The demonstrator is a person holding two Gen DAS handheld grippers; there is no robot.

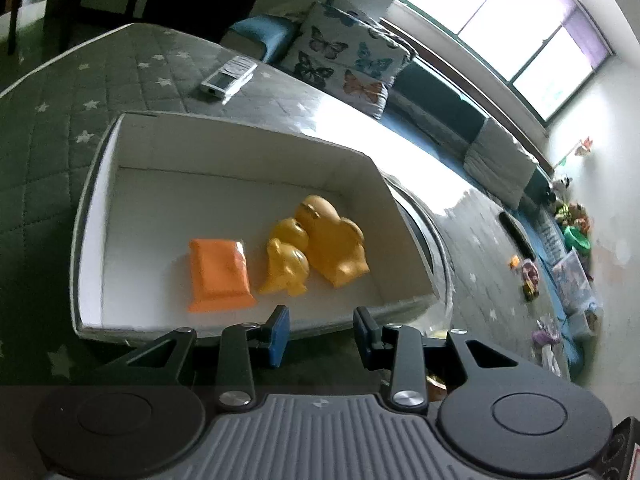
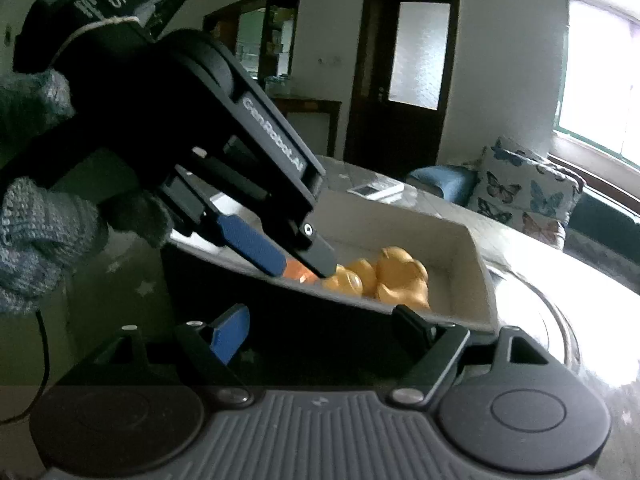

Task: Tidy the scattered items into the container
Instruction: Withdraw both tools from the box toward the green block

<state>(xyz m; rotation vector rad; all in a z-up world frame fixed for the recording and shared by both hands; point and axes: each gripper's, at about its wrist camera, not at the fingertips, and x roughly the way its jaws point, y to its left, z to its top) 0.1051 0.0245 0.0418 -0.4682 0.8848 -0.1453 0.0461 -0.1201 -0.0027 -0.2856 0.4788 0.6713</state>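
Both grippers are black with blue finger pads [image 2: 230,338], silver screws at the linkage pivots and a ribbed grey housing between two round black discs. The left gripper [image 2: 298,264], upper left of the right wrist view, bears white "GenRobot.AI" and "DAS" lettering and a thin cable. The hand [image 2: 48,232] on it wears a grey knitted glove.

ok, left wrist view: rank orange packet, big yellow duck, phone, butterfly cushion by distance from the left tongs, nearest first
1. orange packet, in the box, just ahead of the left tongs
2. big yellow duck, in the box, farther right
3. phone, on the quilt beyond the box
4. butterfly cushion, at the back
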